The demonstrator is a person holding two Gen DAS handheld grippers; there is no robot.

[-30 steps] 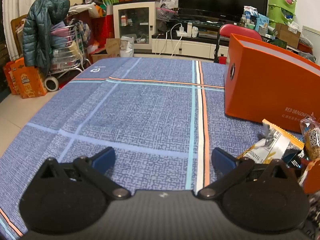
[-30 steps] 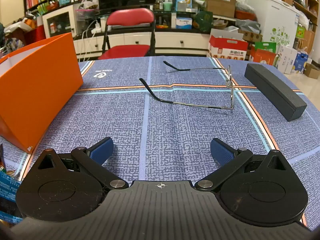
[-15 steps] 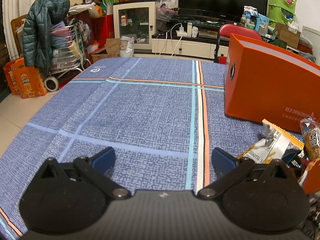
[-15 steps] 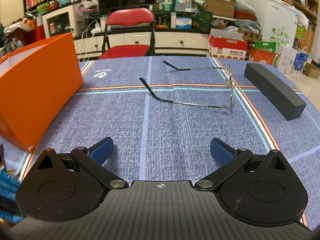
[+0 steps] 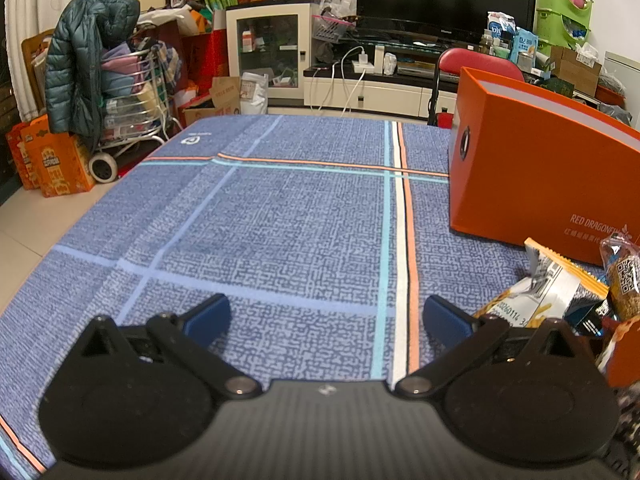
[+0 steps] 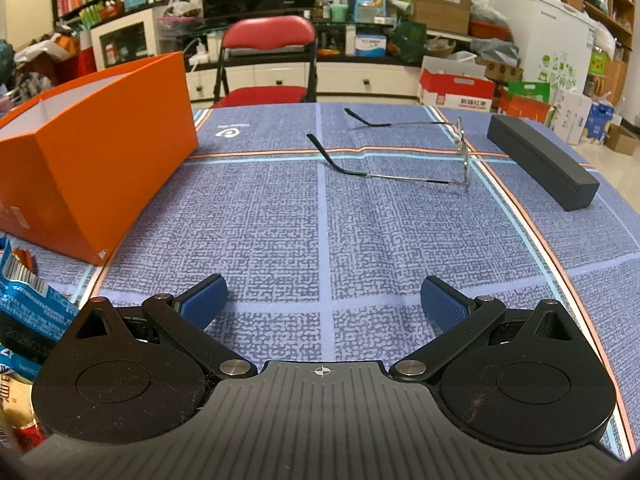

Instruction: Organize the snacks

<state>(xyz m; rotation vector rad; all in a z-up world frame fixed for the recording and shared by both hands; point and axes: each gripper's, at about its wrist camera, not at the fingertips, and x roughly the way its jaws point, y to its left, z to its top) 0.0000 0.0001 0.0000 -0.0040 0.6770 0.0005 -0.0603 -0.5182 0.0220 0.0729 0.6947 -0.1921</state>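
Observation:
An open orange box [image 5: 536, 168] stands on the blue patterned tablecloth, at the right in the left wrist view and at the left as the orange box [image 6: 92, 152] in the right wrist view. Several snack packets [image 5: 560, 292] lie in a pile in front of it; a blue snack packet [image 6: 28, 312] shows at the left edge of the right wrist view. My left gripper [image 5: 326, 316] is open over bare cloth, left of the pile. My right gripper [image 6: 322, 300] is open too, right of the pile, with nothing between its fingers.
A pair of thin metal glasses [image 6: 408, 152] lies unfolded at mid-table with a black case [image 6: 540, 160] to its right. A red folding chair [image 6: 268, 60] stands behind the far table edge. Cluttered shelves, a TV and boxes fill the room beyond.
The right gripper's view has shifted slightly, so a bit more of the snack packets shows at its left edge. The left gripper has not moved.

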